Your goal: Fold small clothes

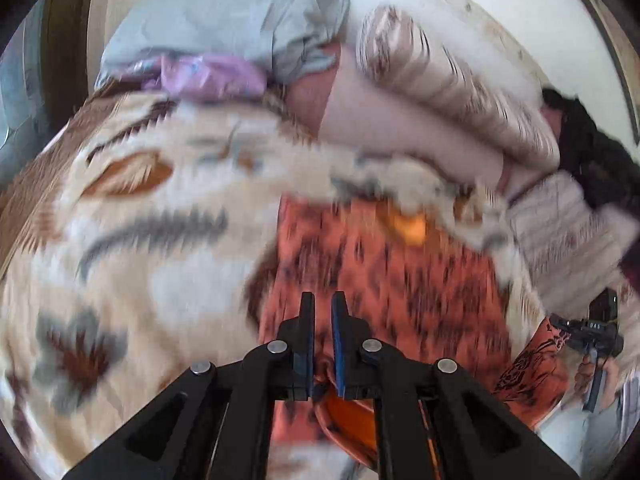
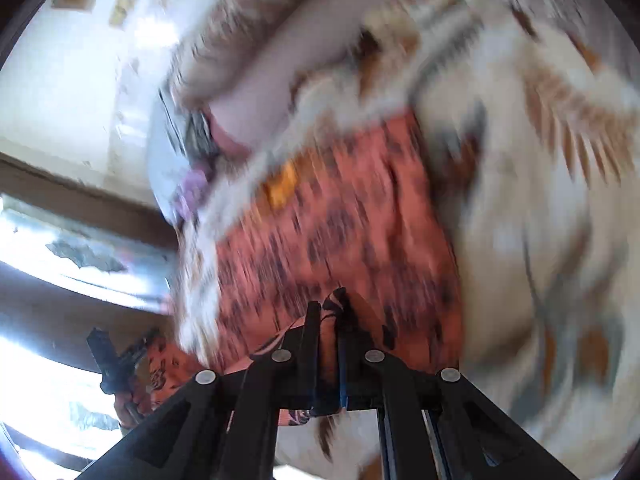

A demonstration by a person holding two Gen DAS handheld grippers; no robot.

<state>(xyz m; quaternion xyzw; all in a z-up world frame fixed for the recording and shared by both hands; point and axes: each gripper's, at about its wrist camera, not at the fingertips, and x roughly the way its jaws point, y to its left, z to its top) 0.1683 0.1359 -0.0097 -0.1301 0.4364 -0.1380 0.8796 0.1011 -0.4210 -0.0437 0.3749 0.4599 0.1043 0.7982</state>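
Observation:
A small orange garment (image 1: 384, 272) with dark printed marks lies on a cream blanket (image 1: 132, 248) patterned with brown and grey leaves. My left gripper (image 1: 323, 300) is shut on one edge of the orange garment, whose cloth is pinched low between its blue pads. My right gripper (image 2: 329, 306) is shut on another edge of the same orange garment (image 2: 340, 232), with a dark-marked fold sticking up between its fingers. In the left wrist view the right gripper (image 1: 596, 332) shows at the far right, held by a hand (image 1: 592, 372). Both views are blurred by motion.
Piled bedding lies behind the garment: a grey pillow (image 1: 224, 16), a lilac cloth (image 1: 208, 76) and a rolled pink-and-brown quilt (image 1: 432, 92). A dark item (image 1: 592, 152) sits at the right. The right wrist view shows a white wall (image 2: 68, 76) and bright windows (image 2: 48, 248) to the left.

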